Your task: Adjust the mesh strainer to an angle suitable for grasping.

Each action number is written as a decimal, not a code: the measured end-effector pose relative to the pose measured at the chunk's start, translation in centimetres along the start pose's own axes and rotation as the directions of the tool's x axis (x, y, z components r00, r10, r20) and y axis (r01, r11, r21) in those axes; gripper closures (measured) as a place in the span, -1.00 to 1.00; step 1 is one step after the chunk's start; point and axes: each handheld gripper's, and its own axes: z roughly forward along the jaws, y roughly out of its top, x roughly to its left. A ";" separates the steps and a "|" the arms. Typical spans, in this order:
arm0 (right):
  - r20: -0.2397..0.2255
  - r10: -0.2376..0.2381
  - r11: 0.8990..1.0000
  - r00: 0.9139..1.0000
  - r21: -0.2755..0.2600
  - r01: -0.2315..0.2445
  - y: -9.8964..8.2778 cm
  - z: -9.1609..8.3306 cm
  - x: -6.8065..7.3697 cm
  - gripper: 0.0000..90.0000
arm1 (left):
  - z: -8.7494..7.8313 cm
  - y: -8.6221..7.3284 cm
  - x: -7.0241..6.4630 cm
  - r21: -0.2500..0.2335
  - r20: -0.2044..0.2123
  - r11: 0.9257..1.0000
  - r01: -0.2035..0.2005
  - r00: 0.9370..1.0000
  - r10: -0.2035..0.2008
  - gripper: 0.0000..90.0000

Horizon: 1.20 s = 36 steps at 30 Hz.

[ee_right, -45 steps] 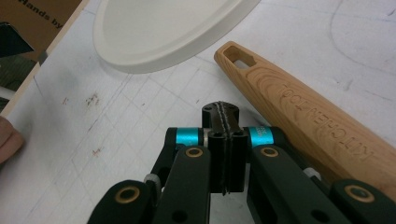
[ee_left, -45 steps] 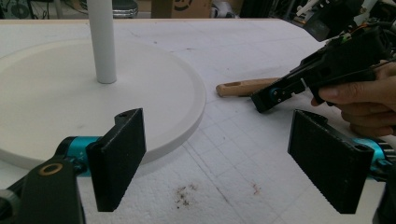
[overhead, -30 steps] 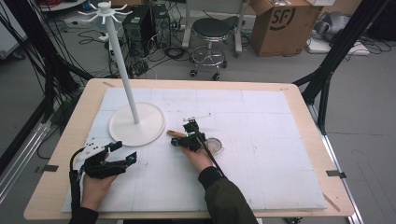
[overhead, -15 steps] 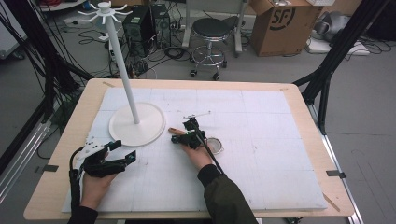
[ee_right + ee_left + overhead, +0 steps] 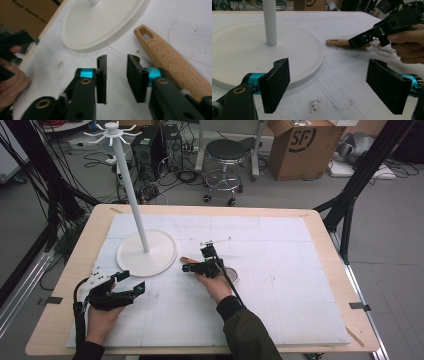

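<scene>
Right tongs (image 5: 116,75), jaws just opening and empty, lie just beside the wooden handle (image 5: 172,62). Left tongs (image 5: 329,87) gape wide, empty, before the white stand base (image 5: 249,50).

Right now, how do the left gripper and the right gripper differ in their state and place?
The left gripper has its jaws wide apart; the right gripper shows only a narrow gap, its jaws just having been opening. The left faces the white stand base; the right lies beside the wooden handle. Both hold nothing.

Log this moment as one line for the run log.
right gripper: jaws just opening, nothing between | wooden handle: lying beside it | left gripper: open, near stand base
</scene>
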 end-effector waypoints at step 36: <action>0.043 0.011 0.999 0.999 0.045 -0.013 1.8 -6.8 -2.5 0.03 | 0.3 0.0 -0.2 0.010 0.000 1.000 -0.008 1.000 0.008 -0.55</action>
